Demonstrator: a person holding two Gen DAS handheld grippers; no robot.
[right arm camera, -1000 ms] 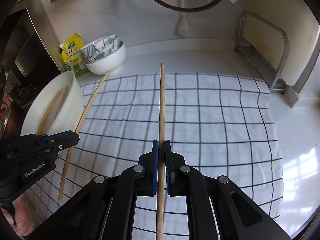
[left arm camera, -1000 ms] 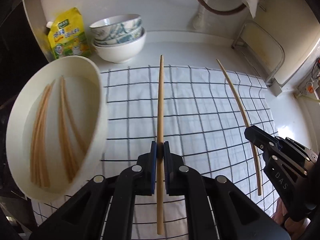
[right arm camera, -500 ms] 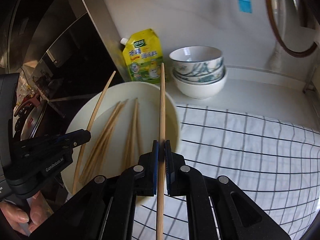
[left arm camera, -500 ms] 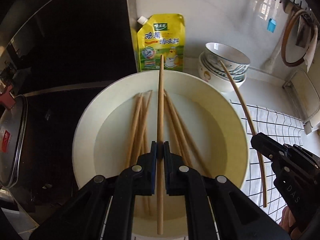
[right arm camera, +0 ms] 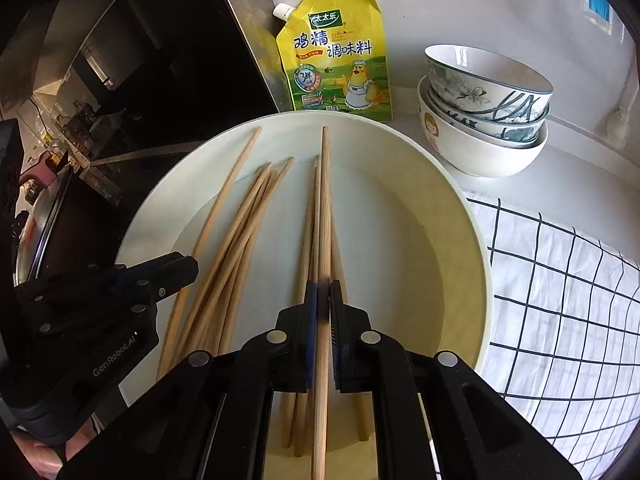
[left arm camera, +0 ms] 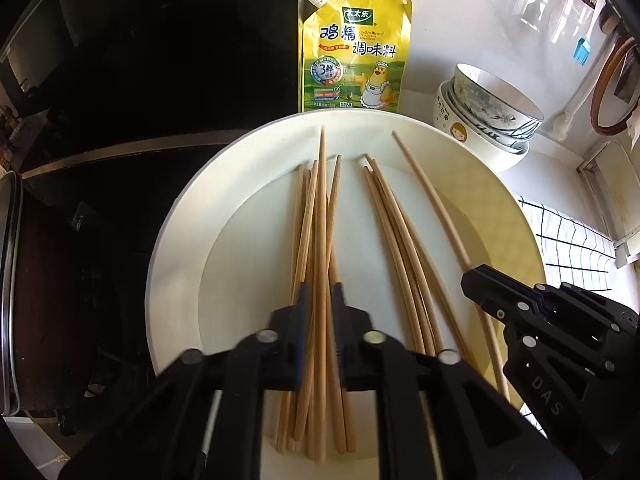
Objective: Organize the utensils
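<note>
A large cream bowl (left arm camera: 180,216) (right arm camera: 452,200) holds several wooden chopsticks (left arm camera: 400,248) (right arm camera: 240,232). My left gripper (left arm camera: 320,292) hangs over the bowl with its jaws slightly parted. A chopstick (left arm camera: 321,200) lies loose between them, among the left bundle. My right gripper (right arm camera: 323,286) is shut on another chopstick (right arm camera: 325,208) and holds it over the bowl's middle, pointing away. In the left wrist view the right gripper (left arm camera: 472,278) and its chopstick (left arm camera: 432,200) show at the right. In the right wrist view the left gripper (right arm camera: 188,268) shows at the left.
A yellow seasoning pouch (left arm camera: 356,52) (right arm camera: 336,56) leans on the wall behind the bowl. Stacked patterned bowls (left arm camera: 488,120) (right arm camera: 484,108) stand at the right. A checked white cloth (right arm camera: 560,320) (left arm camera: 568,248) covers the counter to the right. A black stove (left arm camera: 100,220) lies to the left.
Both grippers moved left from over the checked cloth to low over the cream bowl. My left gripper has opened a little and its chopstick now lies free in the bowl.
</note>
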